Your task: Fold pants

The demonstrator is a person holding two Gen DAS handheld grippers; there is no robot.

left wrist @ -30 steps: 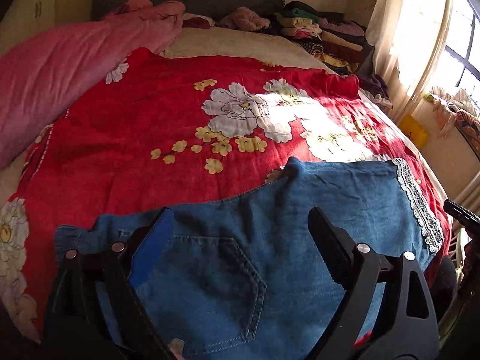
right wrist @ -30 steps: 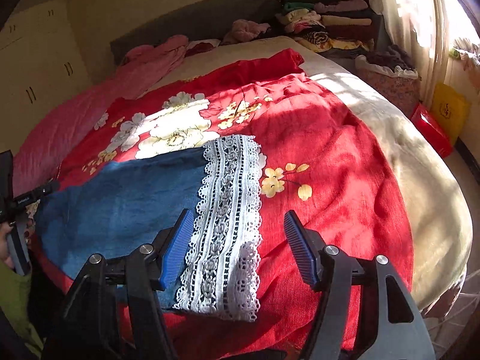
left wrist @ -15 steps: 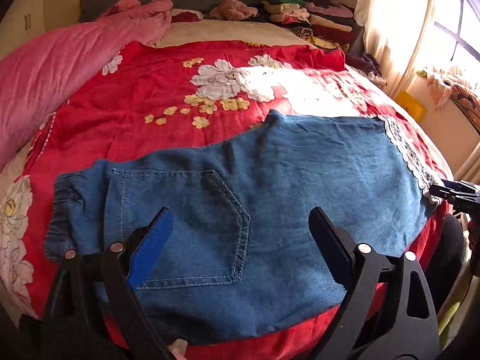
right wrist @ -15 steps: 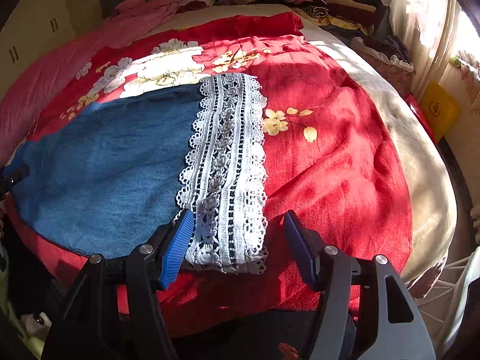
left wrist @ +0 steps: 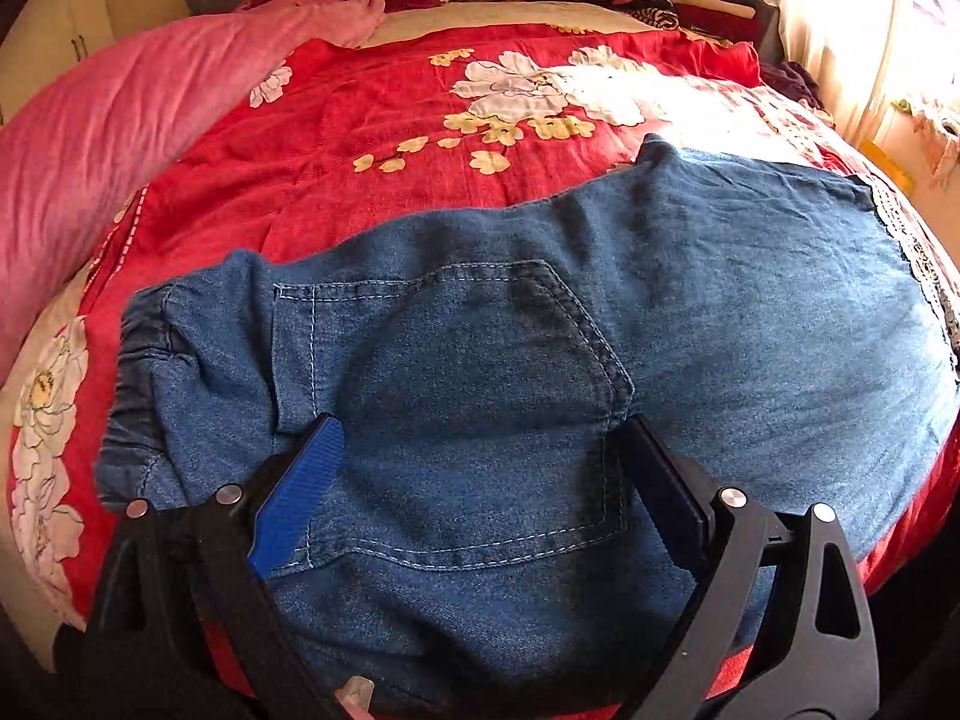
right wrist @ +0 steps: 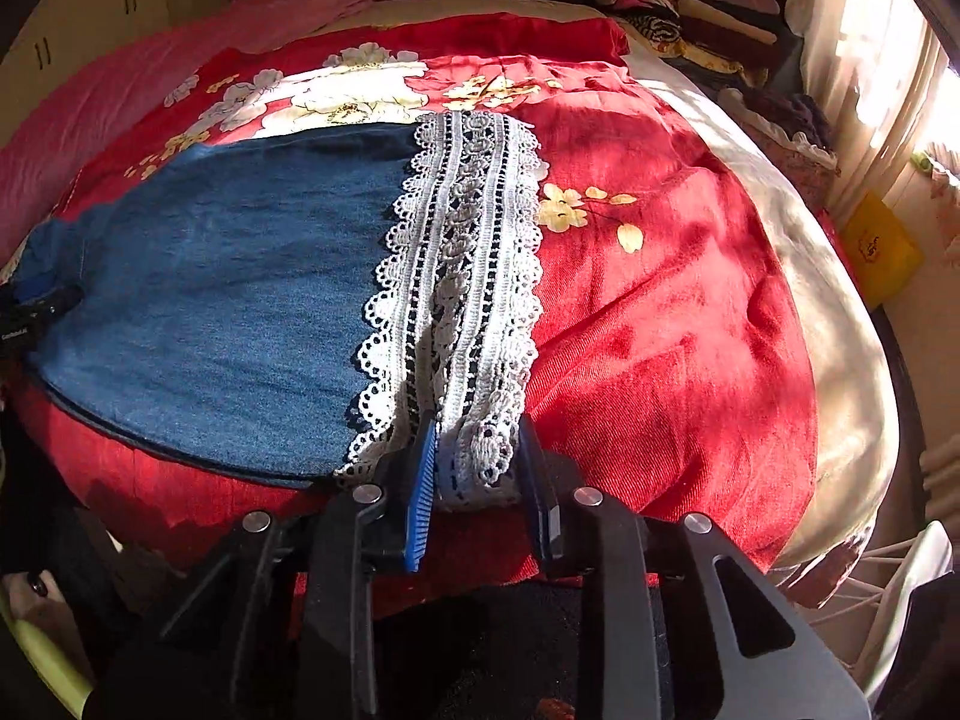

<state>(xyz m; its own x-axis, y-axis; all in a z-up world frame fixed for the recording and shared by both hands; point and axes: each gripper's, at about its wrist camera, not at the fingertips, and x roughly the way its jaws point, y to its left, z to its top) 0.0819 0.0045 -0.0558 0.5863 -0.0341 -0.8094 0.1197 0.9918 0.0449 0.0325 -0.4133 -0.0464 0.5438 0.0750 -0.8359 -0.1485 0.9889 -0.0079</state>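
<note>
Blue denim pants [left wrist: 540, 330] lie flat across the red floral bedspread [left wrist: 360, 120], back pocket [left wrist: 456, 384] up and waistband [left wrist: 144, 372] at the left. My left gripper [left wrist: 480, 426] is open, its tips resting on the denim at either side of the pocket's lower half. In the right wrist view the pants [right wrist: 228, 276] end in a white lace hem [right wrist: 468, 252]. My right gripper [right wrist: 477, 426] is closing its jaws on the near corner of that lace, which bunches up between the pads. The left gripper [right wrist: 36, 312] shows at the far left edge.
A pink blanket [left wrist: 120, 138] lies along the left side of the bed. Folded clothes [right wrist: 690, 6] are stacked at the head. A curtained window [right wrist: 870, 60], a yellow bag [right wrist: 882, 246] on the floor and a white wire rack [right wrist: 888, 576] are to the right.
Both grippers have come down onto the pants. The right jaws have narrowed from wide apart to pinching the lace hem. The left jaws stay wide, now down on the denim.
</note>
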